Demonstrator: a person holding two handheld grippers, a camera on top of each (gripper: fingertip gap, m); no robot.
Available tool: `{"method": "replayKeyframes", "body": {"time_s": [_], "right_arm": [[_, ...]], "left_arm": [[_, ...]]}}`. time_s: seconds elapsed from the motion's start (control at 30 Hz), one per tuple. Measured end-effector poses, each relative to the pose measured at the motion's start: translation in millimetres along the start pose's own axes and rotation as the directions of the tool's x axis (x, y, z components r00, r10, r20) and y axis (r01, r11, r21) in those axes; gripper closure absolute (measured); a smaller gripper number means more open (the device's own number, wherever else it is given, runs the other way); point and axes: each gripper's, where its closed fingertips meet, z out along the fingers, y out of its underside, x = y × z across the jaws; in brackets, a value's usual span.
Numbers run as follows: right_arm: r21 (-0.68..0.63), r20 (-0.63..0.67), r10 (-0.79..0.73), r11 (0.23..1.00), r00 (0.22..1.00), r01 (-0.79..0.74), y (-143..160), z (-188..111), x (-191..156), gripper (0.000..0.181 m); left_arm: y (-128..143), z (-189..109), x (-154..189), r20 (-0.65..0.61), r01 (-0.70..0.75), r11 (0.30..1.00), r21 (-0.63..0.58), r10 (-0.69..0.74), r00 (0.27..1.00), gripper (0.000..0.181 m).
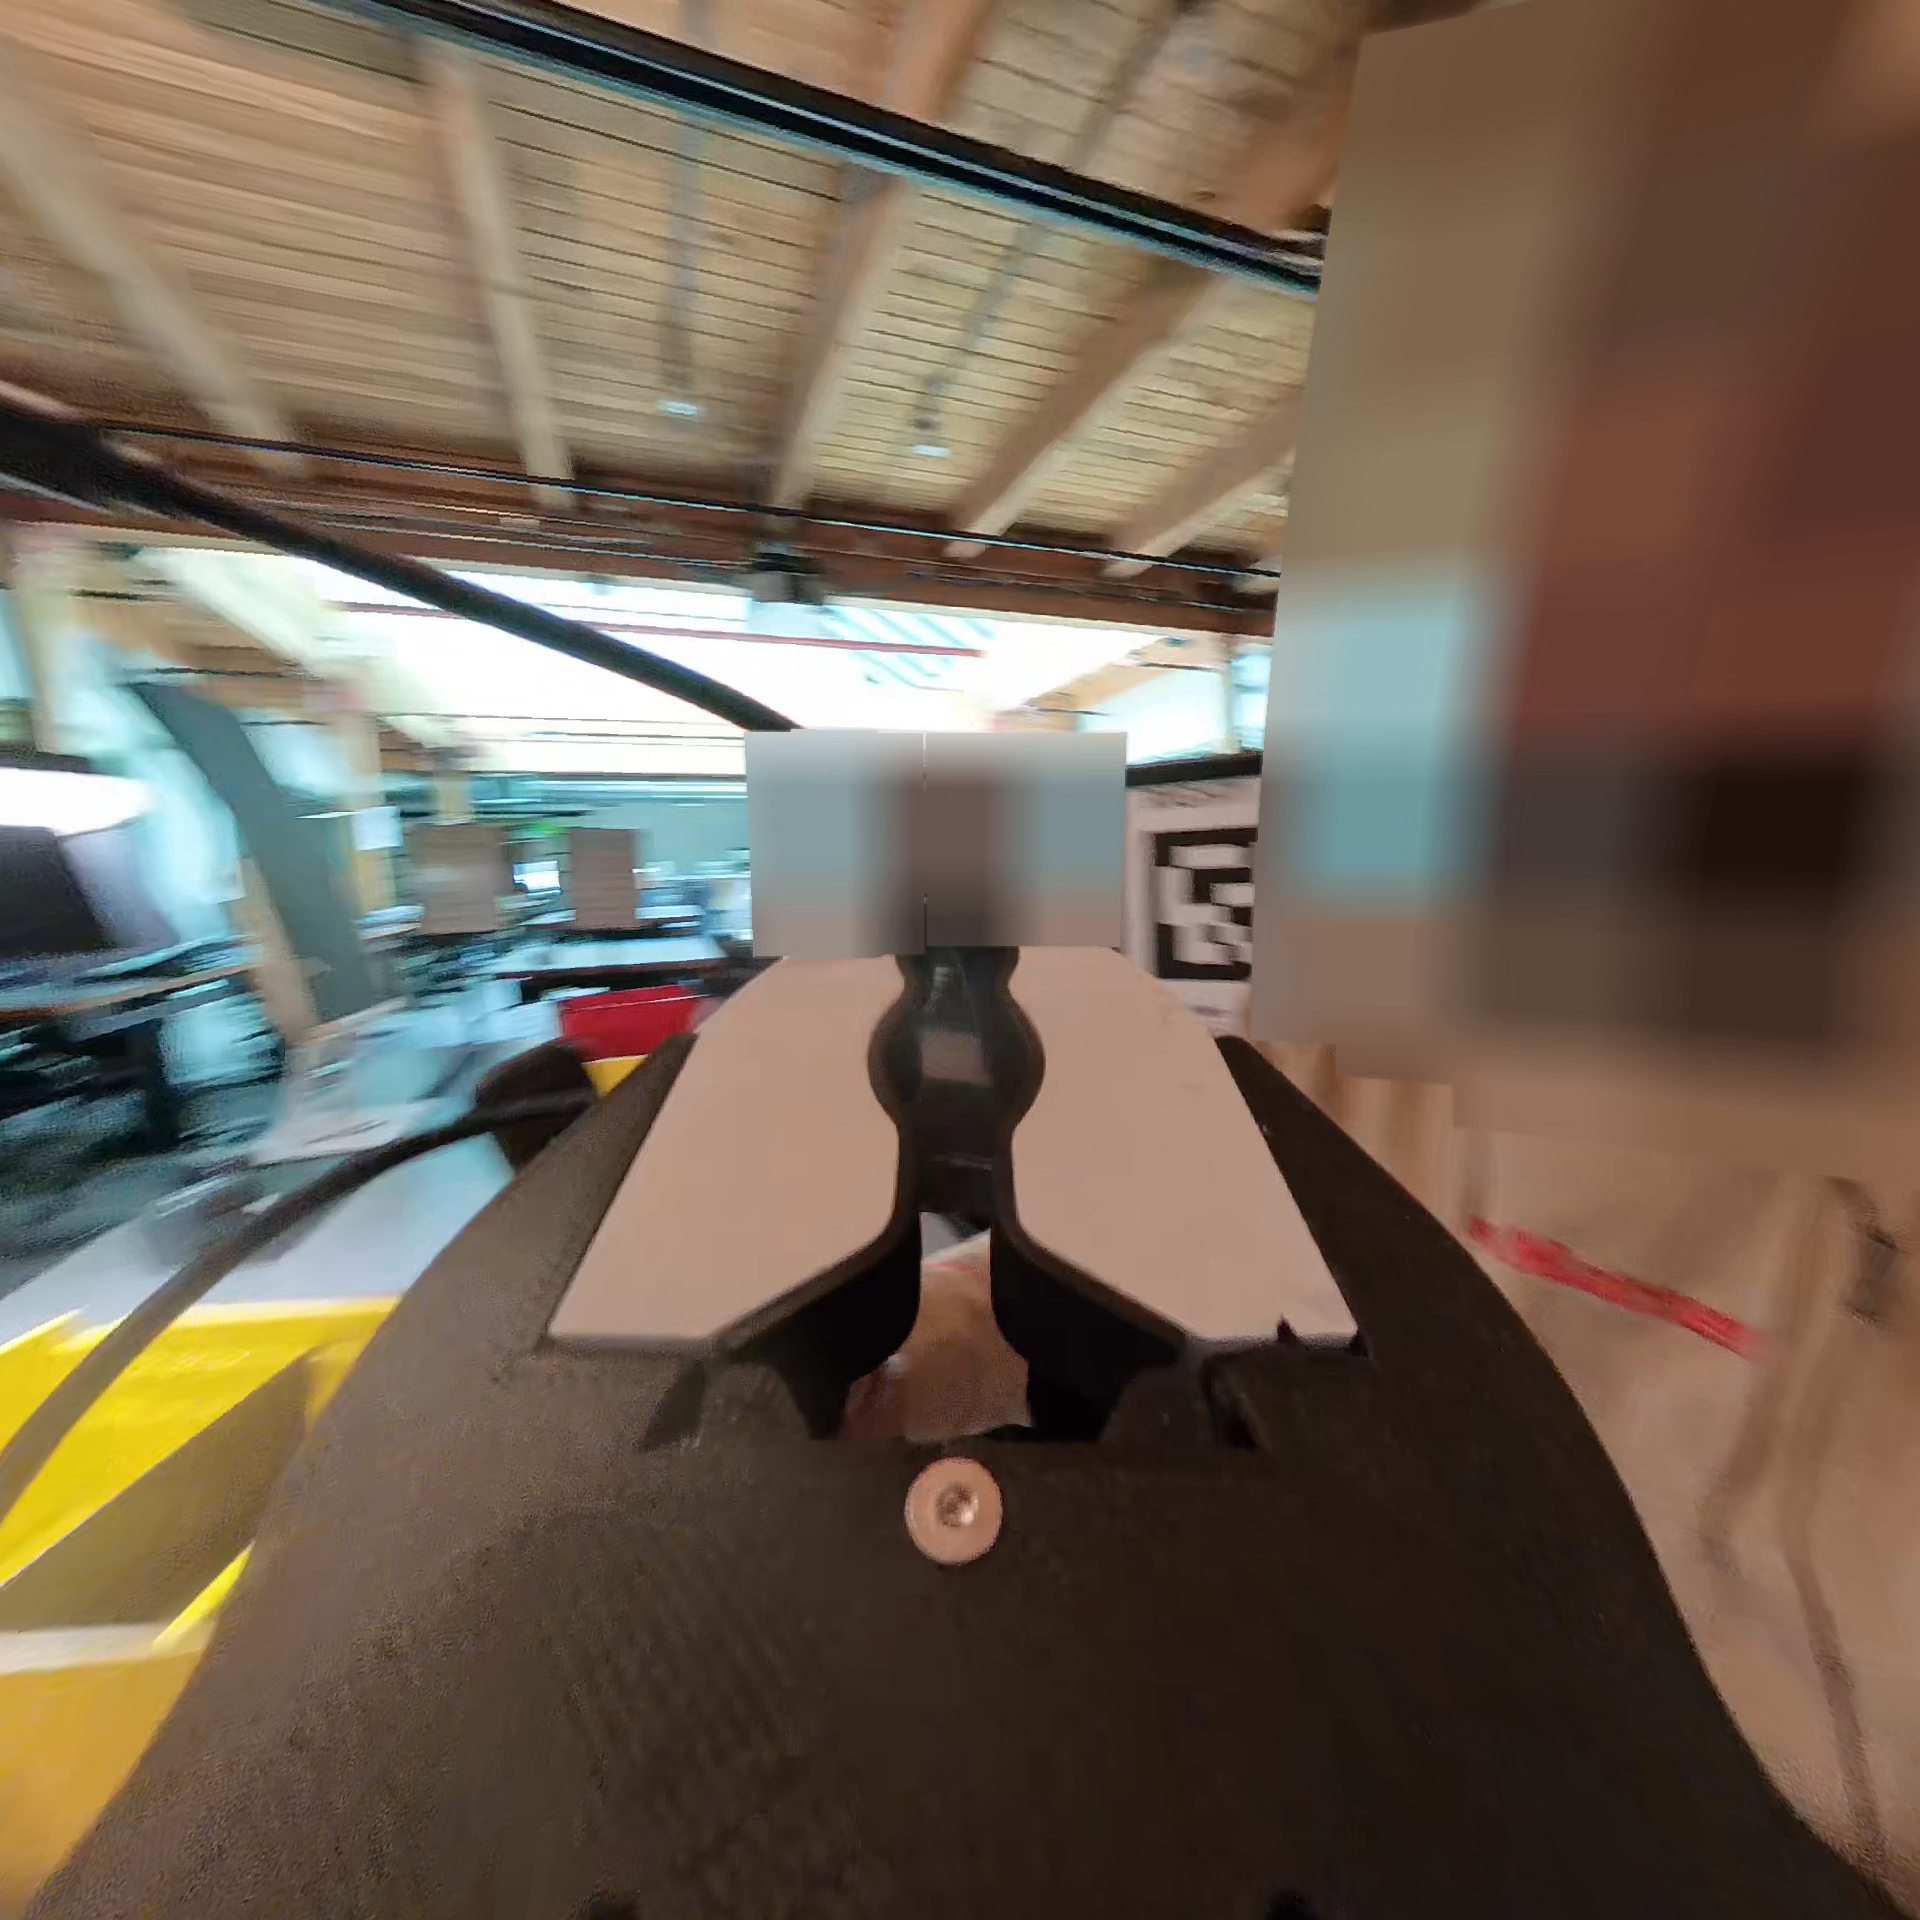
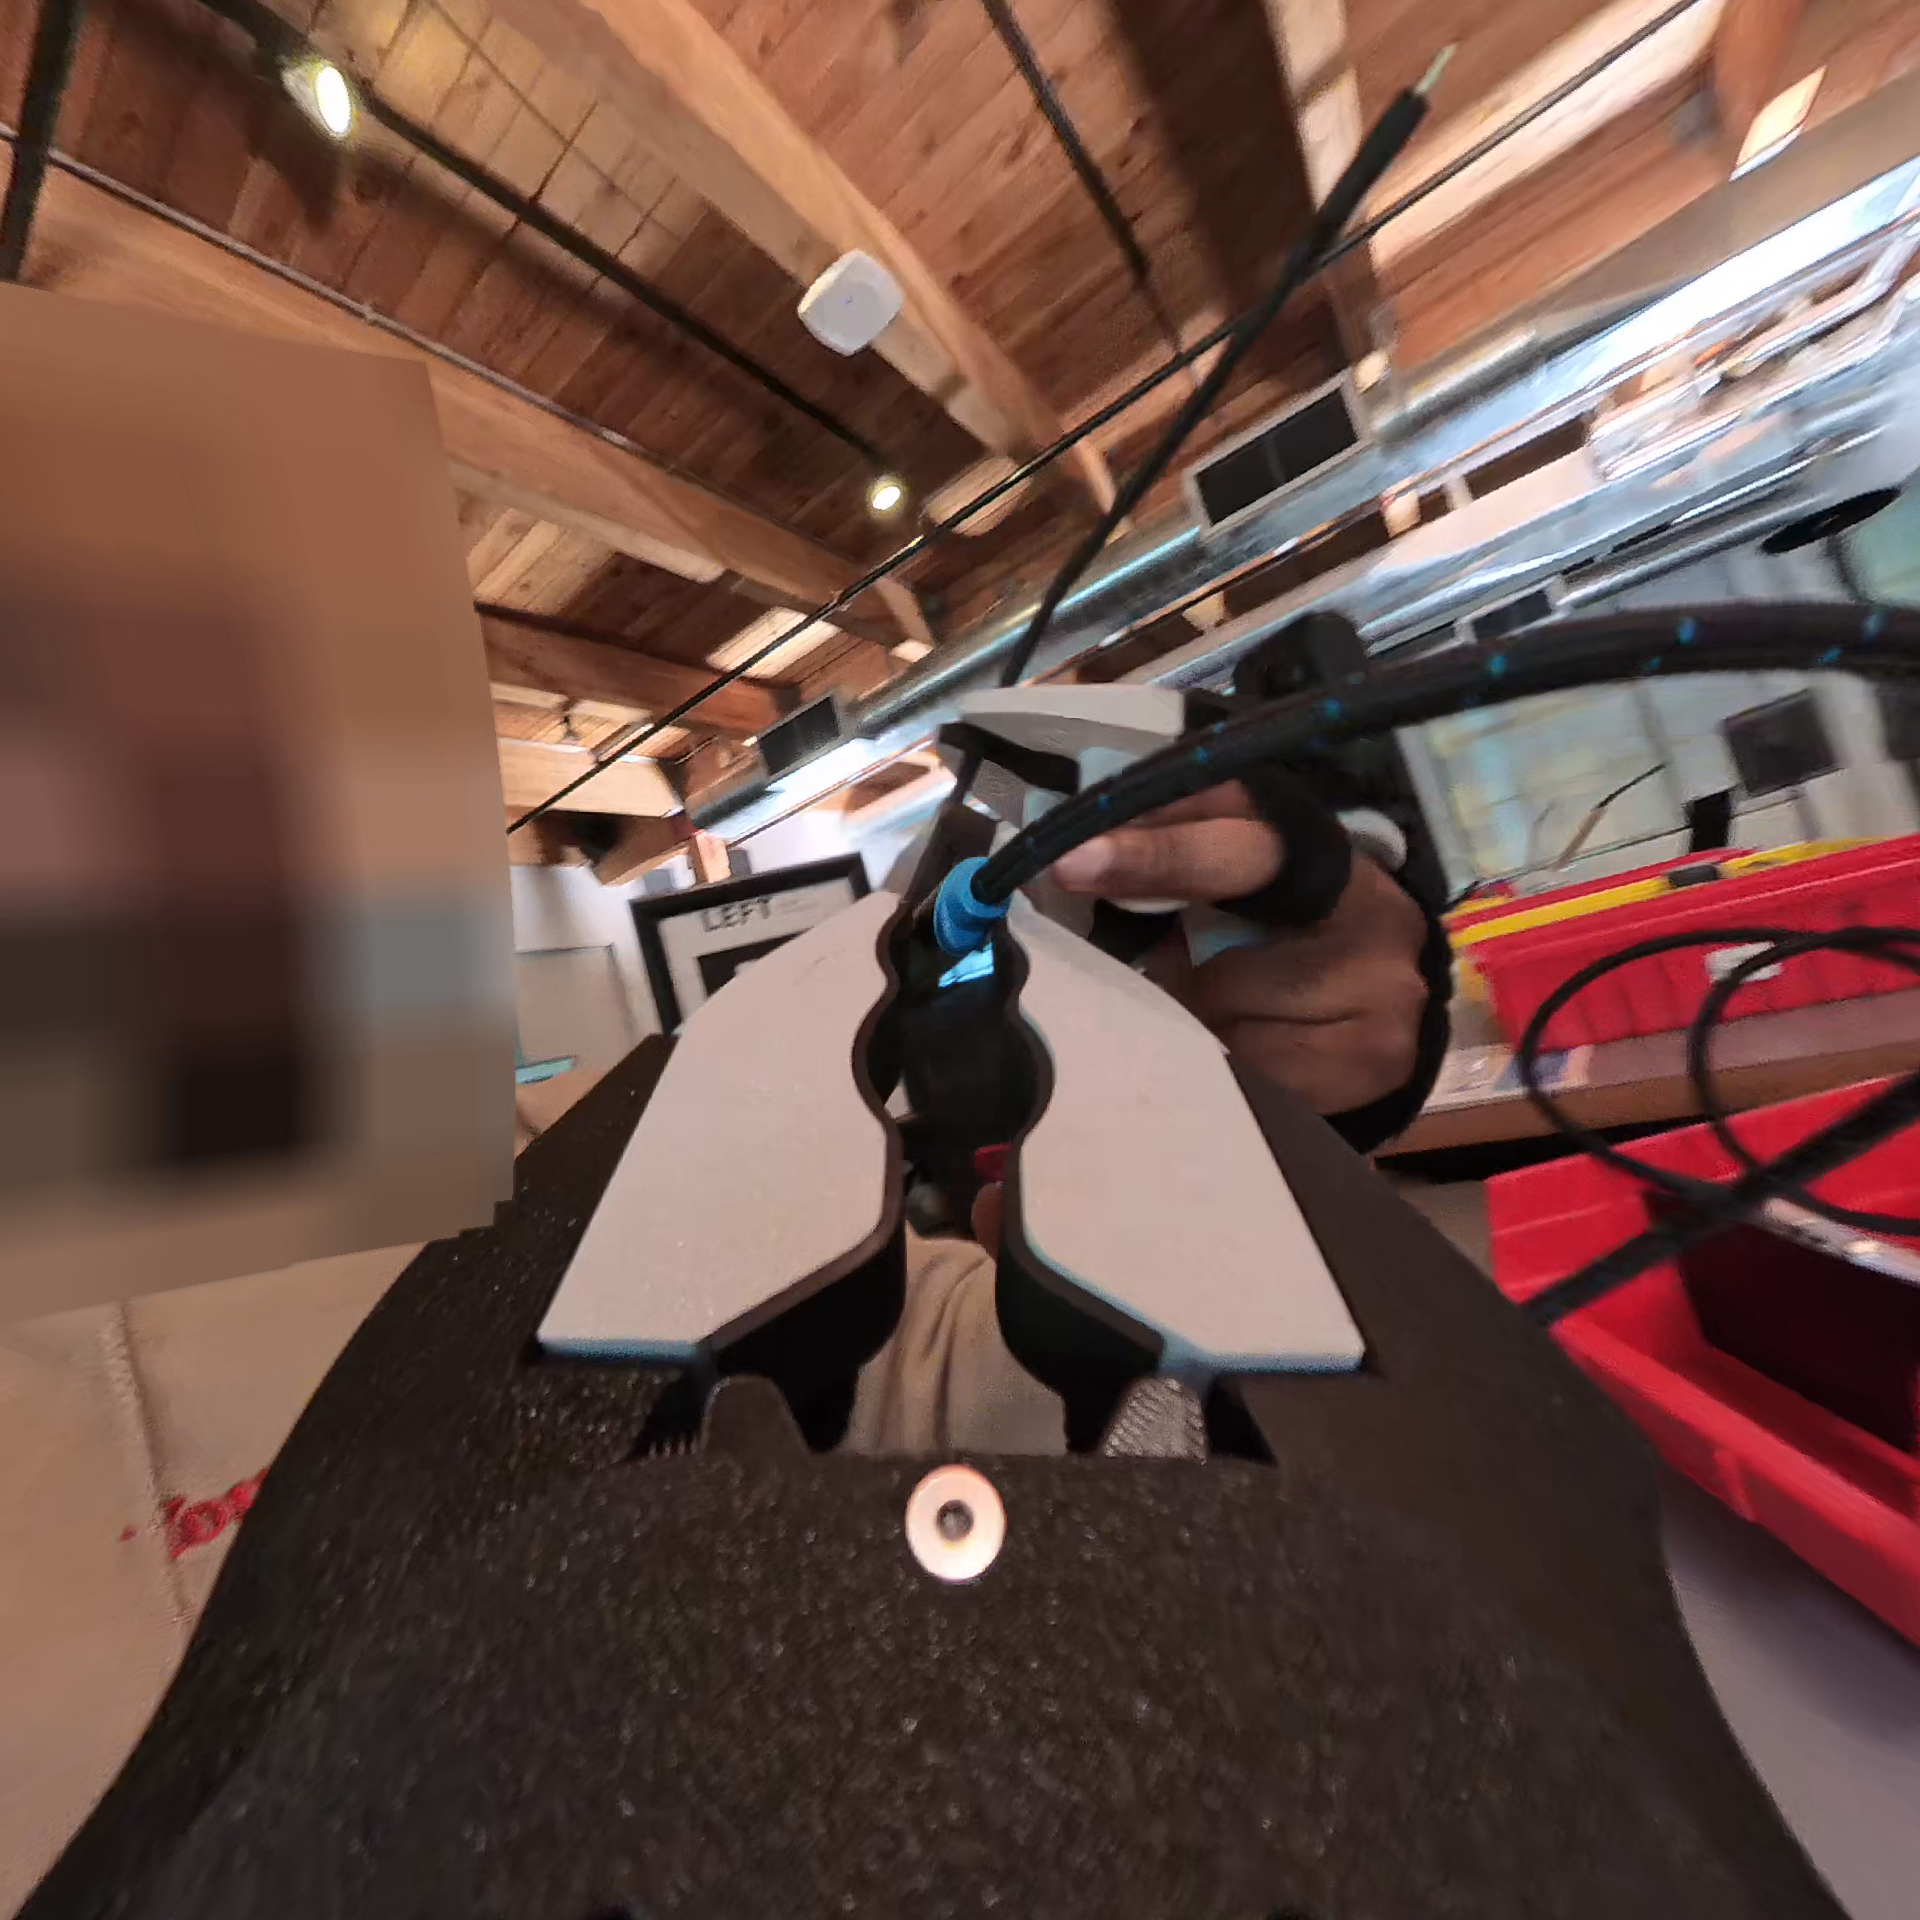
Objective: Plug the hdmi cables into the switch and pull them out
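My right gripper is shut on a black hdmi plug with a blue collar. Its braided black cable arcs off to the right. My left gripper is shut on a dark plug-like piece; a mosaic patch hides its tips. A black cable arcs from those tips to the upper left. The left gripper also shows in the right wrist view just beyond my right fingertips, held by a gloved hand. Both views tilt up at the ceiling. The switch shows in neither view.
Red bins with thin black cable loops stand at the right of the right wrist view. A yellow bin lies at lower left and a red bin farther back in the left wrist view. A person in a beige shirt is close. Some 8 centimetres of space lies between my two pairs of fingers.
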Motion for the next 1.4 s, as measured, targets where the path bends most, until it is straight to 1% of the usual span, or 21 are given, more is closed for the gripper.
{"method": "replayKeyframes", "body": {"time_s": [0.07, 0.13, 0.2, 0.27, 0.37, 0.43, 0.53, 0.6, 0.67, 0.73, 0.8, 0.87, 0.97, 1.07, 1.1, 1.17, 1.2, 1.27, 1.4], "right_arm": [[0.03, -0.082, -0.062, 0.997, 0.995, 0.065, -15.6, -9.4, 6.6, 0.169], [0.018, -0.172, -0.141, 0.989, 0.975, 0.146, -27.5, -18.9, 12.9, 0.17], [-0.013, -0.257, -0.224, 0.973, 0.94, 0.229, -37.9, -27.3, 17.5, 0.17], [-0.046, -0.31, -0.308, 0.95, 0.899, 0.31, -48.4, -32.7, 16.0, 0.169], [-0.055, -0.355, -0.403, 0.91, 0.844, 0.411, -67.8, -37.6, 5.0, 0.17], [-0.077, -0.384, -0.469, 0.874, 0.795, 0.479, -77.7, -40.2, -1.9, 0.17], [-0.099, -0.418, -0.543, 0.824, 0.728, 0.558, -86.6, -41.5, -9.2, 0.17], [-0.09, -0.424, -0.561, 0.807, 0.711, 0.583, -88.3, -39.9, -12.1, 0.17], [-0.086, -0.423, -0.569, 0.8, 0.705, 0.594, -86.1, -37.1, -12.0, 0.169], [-0.069, -0.43, -0.569, 0.795, 0.701, 0.603, -86.7, -36.3, -12.4, 0.169], [-0.071, -0.427, -0.57, 0.795, 0.702, 0.603, -85.3, -35.2, -11.9, 0.169], [-0.052, -0.417, -0.565, 0.797, 0.712, 0.602, -84.6, -33.9, -13.5, 0.17], [-0.032, -0.407, -0.551, 0.806, 0.729, 0.591, -82.8, -31.4, -13.7, 0.17], [-0.033, -0.404, -0.551, 0.807, 0.73, 0.59, -77.8, -28.4, -10.7, 0.17], [-0.033, -0.405, -0.548, 0.808, 0.731, 0.588, -76.0, -27.6, -9.0, 0.17], [-0.036, -0.405, -0.545, 0.812, 0.734, 0.583, -73.2, -26.8, -6.5, 0.17], [-0.033, -0.413, -0.534, 0.818, 0.738, 0.574, -74.0, -27.6, -5.1, 0.17], [-0.064, -0.419, -0.523, 0.832, 0.742, 0.551, -73.1, -29.2, -1.3, 0.17], [-0.177, -0.374, -0.535, 0.843, 0.758, 0.508, -62.7, -26.9, 1.1, 0.17]], "left_arm": [[-0.2, -11.4, -32.8, 0.203, 0.008, 1.0, -0.007, -0.007, 0.979, 0.172], [7.6, -22.5, -57.5, 0.343, 0.048, 0.998, -0.047, -0.029, 0.939, 0.172], [17.0, -29.6, -73.5, 0.426, 0.084, 0.993, -0.08, -0.042, 0.904, 0.17], [23.1, -31.0, -81.2, 0.46, 0.079, 0.992, -0.094, -0.026, 0.887, 0.16], [32.3, -26.1, -82.8, 0.444, 0.091, 0.99, -0.111, -0.032, 0.896, 0.146], [40.4, -19.0, -80.8, 0.413, 0.105, 0.987, -0.123, -0.045, 0.909, 0.141], [56.9, 0.1, -72.1, 0.332, 0.136, 0.979, -0.155, -0.078, 0.94, 0.13], [67.8, 13.0, -66.3, 0.284, 0.16, 0.972, -0.175, -0.106, 0.953, 0.126], [73.4, 21.5, -68.7, 0.29, 0.156, 0.974, -0.163, -0.104, 0.951, 0.123], [69.8, 21.6, -76.2, 0.325, 0.133, 0.985, -0.113, -0.09, 0.941, 0.136], [70.0, 19.4, -82.8, 0.349, 0.147, 0.986, -0.083, -0.109, 0.931, 0.135], [74.6, 14.9, -90.3, 0.379, 0.149, 0.985, -0.085, -0.106, 0.919, 0.133], [85.0, 16.1, -90.3, 0.355, 0.174, 0.979, -0.103, -0.127, 0.926, 0.132], [92.9, 29.5, -80.3, 0.292, 0.161, 0.979, -0.122, -0.12, 0.949, 0.135], [93.7, 33.8, -76.2, 0.27, 0.149, 0.981, -0.124, -0.111, 0.956, 0.143], [92.9, 35.3, -75.8, 0.28, 0.103, 0.984, -0.145, -0.059, 0.958, 0.163], [90.6, 33.5, -76.1, 0.29, 0.088, 0.983, -0.16, -0.038, 0.956, 0.164], [86.0, 26.7, -77.2, 0.315, 0.095, 0.974, -0.206, -0.026, 0.949, 0.166], [74.2, 14.9, -72.3, 0.328, 0.076, 0.96, -0.269, 0.017, 0.945, 0.167]]}}
